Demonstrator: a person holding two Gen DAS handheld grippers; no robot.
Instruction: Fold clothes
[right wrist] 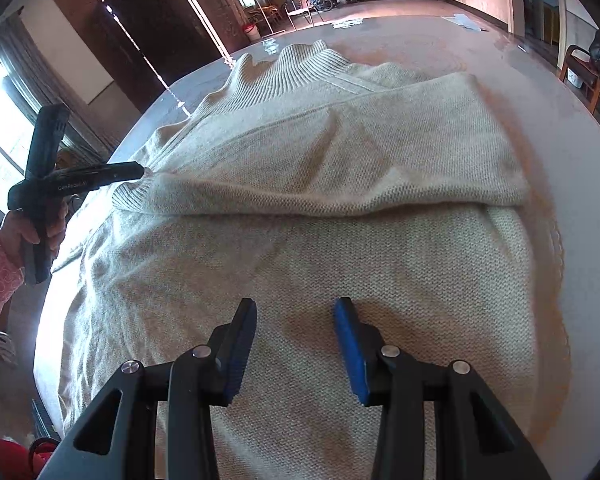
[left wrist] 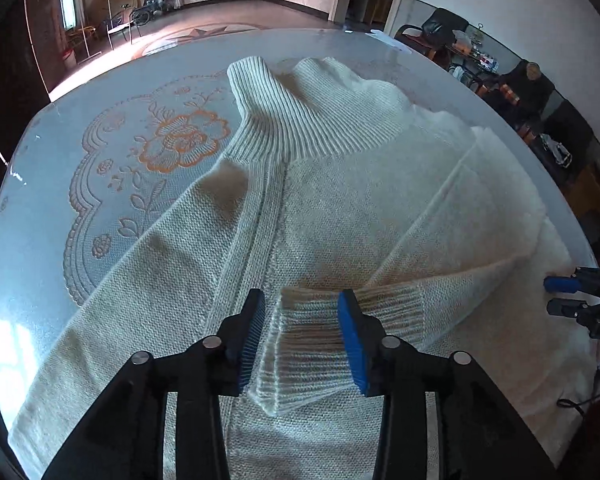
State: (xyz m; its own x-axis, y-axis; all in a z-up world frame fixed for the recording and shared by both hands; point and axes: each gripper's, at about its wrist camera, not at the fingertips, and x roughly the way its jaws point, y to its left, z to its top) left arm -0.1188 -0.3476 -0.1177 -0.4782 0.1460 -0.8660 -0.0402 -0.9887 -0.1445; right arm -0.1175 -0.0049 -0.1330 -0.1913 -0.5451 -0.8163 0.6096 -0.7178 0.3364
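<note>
Sleeve one lies folded across your cream knitted sweater [left wrist: 340, 200] — both grippers [left wrist: 302, 336] [right wrist: 296, 344] half-open, empty; other sleeve remains.

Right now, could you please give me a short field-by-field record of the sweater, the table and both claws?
garment: cream knit sweater, spread on the table, ribbed collar at the far end
sleeve: one sleeve folded across the body, its ribbed cuff lying between the left claw's pads
left claw: open, pads astride the cuff, not pressing it
right claw: open, over the sweater's lower body, nothing between the pads
table: round, pale cover with an orange flower pattern
</note>
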